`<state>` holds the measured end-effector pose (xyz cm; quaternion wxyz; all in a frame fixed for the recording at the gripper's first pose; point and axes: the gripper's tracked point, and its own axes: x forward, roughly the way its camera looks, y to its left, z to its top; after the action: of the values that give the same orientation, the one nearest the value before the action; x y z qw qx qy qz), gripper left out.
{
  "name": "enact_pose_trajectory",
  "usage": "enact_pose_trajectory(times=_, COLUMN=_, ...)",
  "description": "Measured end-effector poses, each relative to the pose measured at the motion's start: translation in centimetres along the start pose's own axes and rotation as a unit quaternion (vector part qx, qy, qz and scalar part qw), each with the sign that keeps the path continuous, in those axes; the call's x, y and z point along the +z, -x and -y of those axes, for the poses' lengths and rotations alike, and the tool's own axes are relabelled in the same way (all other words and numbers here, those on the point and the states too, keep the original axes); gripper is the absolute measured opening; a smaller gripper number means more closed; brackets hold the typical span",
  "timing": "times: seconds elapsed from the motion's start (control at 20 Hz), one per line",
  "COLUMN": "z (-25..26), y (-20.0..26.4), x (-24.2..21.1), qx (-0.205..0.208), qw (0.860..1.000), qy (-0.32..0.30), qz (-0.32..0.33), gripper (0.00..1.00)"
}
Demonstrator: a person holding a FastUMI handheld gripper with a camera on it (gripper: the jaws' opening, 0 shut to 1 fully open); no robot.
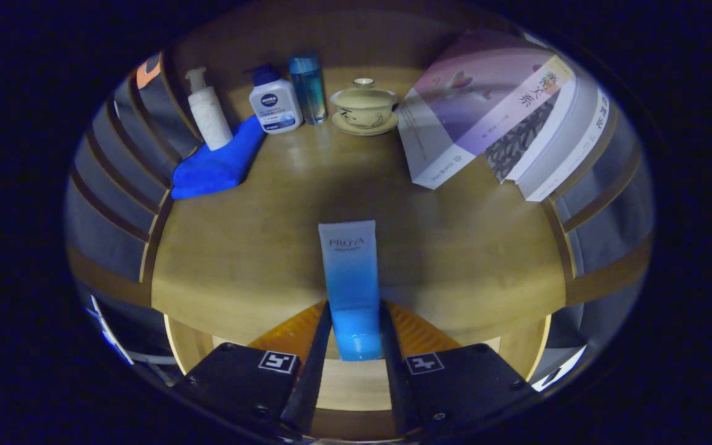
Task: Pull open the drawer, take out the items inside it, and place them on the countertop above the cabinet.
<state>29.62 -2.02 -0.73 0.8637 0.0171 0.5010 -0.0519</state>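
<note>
The gripper point(356, 337) is pinching a blue tube point(350, 284) of face wash. Its two black fingers point(313, 364) are close together, one pressing on each side of the tube's bottom end, where the blue is darkest. The tube points straight ahead, away from the fingers, and its flat end is pale, almost white. It fades from light at the far end to bright blue at the near end. The tube sits over the front edge of the wooden countertop point(238, 259). I cannot tell if it is touching the wood. Farther back on the countertop stand a white pump bottle point(207, 114), a white bottle with a dark blue cap point(274, 102), a tall clear blue bottle point(308, 86) and a lidded tea bowl on a saucer point(364, 108). A blue cloth point(217, 164) lies next to the pump bottle. Some books point(498, 111) lean at the other side.
</note>
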Motion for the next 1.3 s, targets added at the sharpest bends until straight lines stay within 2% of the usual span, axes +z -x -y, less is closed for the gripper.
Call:
enact_pose_trajectory(times=0.4, z=0.3, y=4.0, x=0.0, qx=-0.008, qw=0.999, qy=0.019, qz=0.042, gripper=0.56)
enact_pose_trajectory(times=0.5, z=0.0, y=5.7, x=-0.5, qx=0.001, qw=0.998, qy=0.028, qz=0.061, gripper=0.60)
enact_pose_trajectory(times=0.8, z=-1.6, y=11.7, x=-3.7, qx=0.038, qw=0.988, qy=0.042, qz=0.145, gripper=0.61)
enact_pose_trajectory(times=0.9, z=-1.8, y=13.2, x=-4.9, qx=0.054, qw=0.979, qy=0.049, qz=0.193, gripper=0.61)
enact_pose_trajectory(times=1.05, z=-0.4, y=14.8, x=-7.6, qx=0.054, qw=0.963, qy=0.042, qz=0.262, gripper=0.61)
enact_pose_trajectory(times=1.25, z=1.5, y=17.1, x=-11.1, qx=0.052, qw=0.923, qy=0.027, qz=0.381, gripper=0.61)
enact_pose_trajectory(times=1.3, z=1.7, y=18.2, x=-12.2, qx=0.054, qw=0.912, qy=0.022, qz=0.407, gripper=0.75)
